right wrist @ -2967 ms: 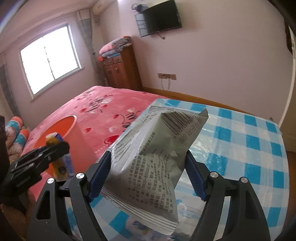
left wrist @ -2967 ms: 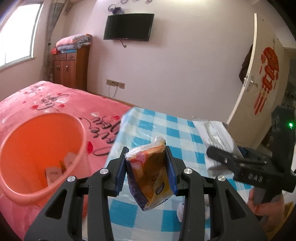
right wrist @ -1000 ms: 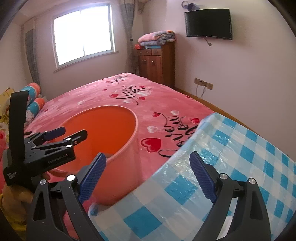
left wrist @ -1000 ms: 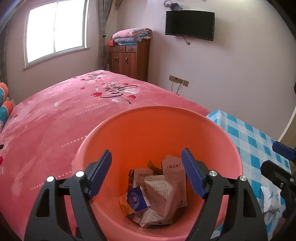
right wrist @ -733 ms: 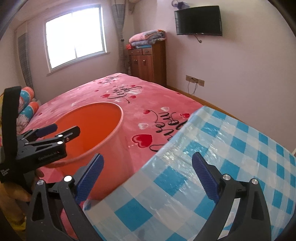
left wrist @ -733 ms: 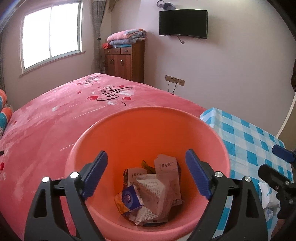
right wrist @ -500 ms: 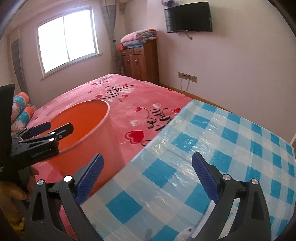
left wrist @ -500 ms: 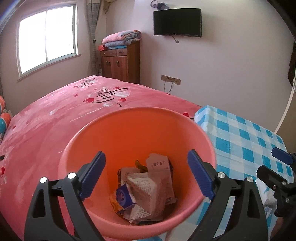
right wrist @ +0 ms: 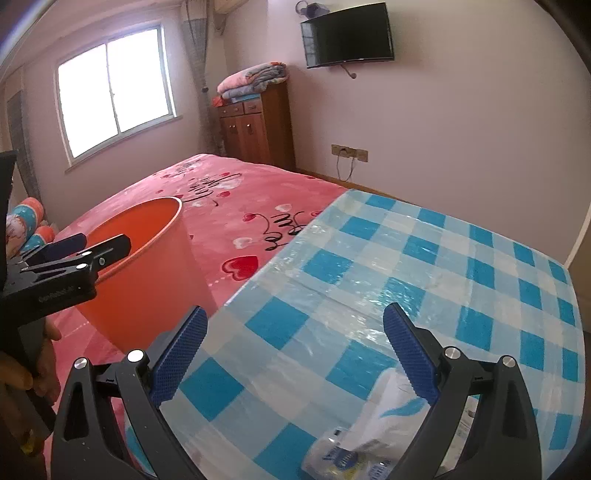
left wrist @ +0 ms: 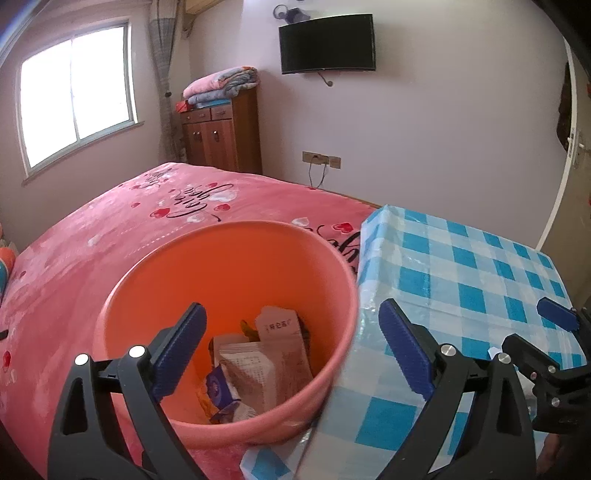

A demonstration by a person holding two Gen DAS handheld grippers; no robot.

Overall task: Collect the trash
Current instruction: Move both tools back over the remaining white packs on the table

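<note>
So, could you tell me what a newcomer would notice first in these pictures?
Probably the orange bucket on the pink bed, with crumpled wrappers at its bottom. Next, the blue-checked table beside it, where a white plastic wrapper lies just beneath the open right gripper.

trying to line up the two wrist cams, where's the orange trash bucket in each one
Left wrist: orange bucket fills the lower centre, wrappers inside, seen between the open left gripper fingers.
Right wrist: orange bucket at middle left, only its outer wall and rim showing.
Shared landmark: the wall-mounted TV at the top of both.
</note>
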